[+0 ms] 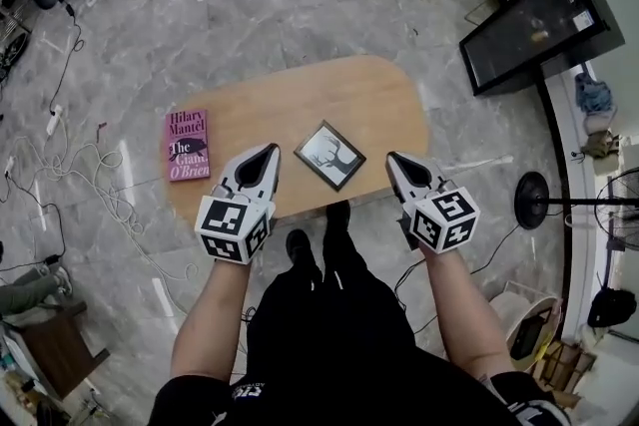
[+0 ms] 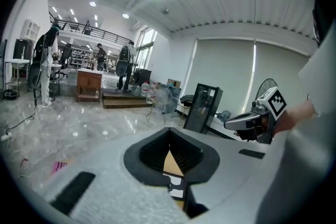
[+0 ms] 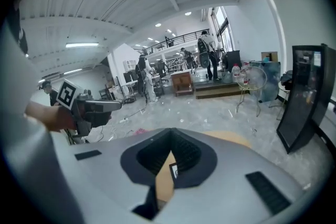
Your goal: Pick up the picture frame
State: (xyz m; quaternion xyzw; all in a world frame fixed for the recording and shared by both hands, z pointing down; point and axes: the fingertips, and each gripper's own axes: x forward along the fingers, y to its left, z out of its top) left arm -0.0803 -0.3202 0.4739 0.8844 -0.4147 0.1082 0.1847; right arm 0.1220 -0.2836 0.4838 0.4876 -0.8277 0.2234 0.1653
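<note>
The picture frame [image 1: 329, 155], black-edged with a tree drawing, lies flat near the front edge of the wooden oval table [image 1: 369, 100]. My left gripper [image 1: 271, 151] hovers just left of it, jaws together and empty. My right gripper [image 1: 392, 158] hovers just right of it, jaws also together and empty. Both point toward the far side of the table, with the frame between them. A sliver of the frame [image 2: 177, 187] shows through the left gripper's slot, and a corner of the frame [image 3: 172, 170] shows through the right one. Each gripper view also catches the other gripper [image 2: 251, 122] [image 3: 90, 109].
A pink book [image 1: 188, 145] lies on the table's left end. A black cabinet [image 1: 539, 20] stands at the right, with a fan base [image 1: 534, 200] near it. Cables [image 1: 60, 165] trail over the marble floor at left. The person's shoes [image 1: 300, 249] are at the table's front edge.
</note>
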